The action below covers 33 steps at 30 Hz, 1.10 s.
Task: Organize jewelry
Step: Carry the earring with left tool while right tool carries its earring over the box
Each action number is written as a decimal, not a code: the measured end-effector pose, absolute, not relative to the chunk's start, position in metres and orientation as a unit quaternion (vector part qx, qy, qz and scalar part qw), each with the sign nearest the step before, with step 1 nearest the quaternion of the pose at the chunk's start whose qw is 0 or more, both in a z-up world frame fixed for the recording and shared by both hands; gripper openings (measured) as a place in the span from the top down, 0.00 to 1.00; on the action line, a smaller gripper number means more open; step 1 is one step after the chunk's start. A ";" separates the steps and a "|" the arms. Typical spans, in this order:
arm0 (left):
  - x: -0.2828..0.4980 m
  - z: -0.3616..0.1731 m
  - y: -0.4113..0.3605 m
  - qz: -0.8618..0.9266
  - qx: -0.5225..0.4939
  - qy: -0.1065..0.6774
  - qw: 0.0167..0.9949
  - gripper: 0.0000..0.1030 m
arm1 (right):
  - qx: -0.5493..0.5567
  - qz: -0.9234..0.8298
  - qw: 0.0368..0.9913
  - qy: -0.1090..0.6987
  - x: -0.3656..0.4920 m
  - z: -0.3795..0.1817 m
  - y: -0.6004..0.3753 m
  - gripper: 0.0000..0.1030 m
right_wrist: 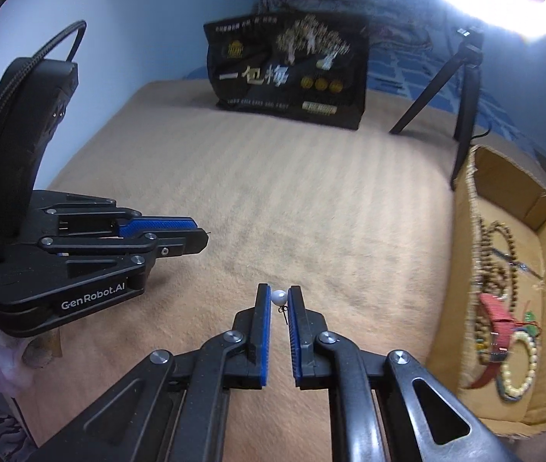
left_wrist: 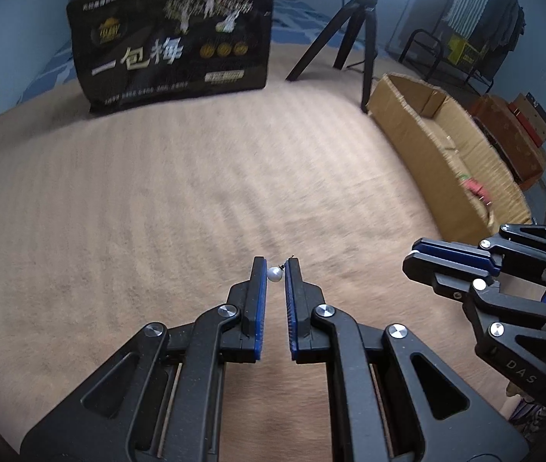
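My left gripper (left_wrist: 276, 267) is shut on a small white pearl earring (left_wrist: 274, 273) with a thin dark hook, held above the tan blanket. My right gripper (right_wrist: 279, 296) is shut on a second white pearl earring (right_wrist: 279, 297), its hook hanging below the pearl. Each gripper shows from the side in the other's view: the right gripper (left_wrist: 417, 252) at the lower right, the left gripper (right_wrist: 199, 235) at the left. A cardboard box (right_wrist: 465, 254) at the right holds bead necklaces (right_wrist: 503, 238), a cream bead bracelet (right_wrist: 525, 369) and a red strap (right_wrist: 498, 321).
A black printed bag (left_wrist: 172, 38) stands at the back of the blanket (left_wrist: 180, 192). A black tripod (left_wrist: 365, 30) stands beside the box's far end (left_wrist: 407, 88). Red boxes (left_wrist: 519, 127) and a dark chair frame (left_wrist: 426, 54) lie beyond the box.
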<state>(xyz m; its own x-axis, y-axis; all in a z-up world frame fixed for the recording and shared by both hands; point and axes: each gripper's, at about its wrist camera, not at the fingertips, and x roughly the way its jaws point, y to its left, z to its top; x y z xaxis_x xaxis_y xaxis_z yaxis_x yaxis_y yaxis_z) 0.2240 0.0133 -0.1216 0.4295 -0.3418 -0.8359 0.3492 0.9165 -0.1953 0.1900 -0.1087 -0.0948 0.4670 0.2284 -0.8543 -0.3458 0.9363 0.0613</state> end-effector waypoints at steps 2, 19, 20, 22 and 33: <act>0.222 -0.112 0.007 -0.209 0.001 0.487 0.848 0.93 | -0.059 0.165 0.858 0.482 0.188 -0.086 -0.113 0.94; 0.219 -0.054 -0.066 -0.239 -0.011 0.435 0.868 0.93 | -0.021 0.114 0.881 0.459 0.190 -0.036 -0.205 0.94; 0.220 -0.052 -0.073 -0.241 -0.011 0.432 0.869 0.93 | -0.020 0.111 0.882 0.457 0.192 -0.035 -0.210 0.94; 0.221 -0.048 -0.083 -0.246 -0.013 0.429 0.869 0.93 | -0.016 0.103 0.884 0.455 0.194 -0.031 -0.223 0.94; 0.239 -0.044 -0.135 -0.267 -0.012 0.422 0.866 0.93 | 0.007 0.064 0.888 0.456 0.219 -0.031 -0.283 0.94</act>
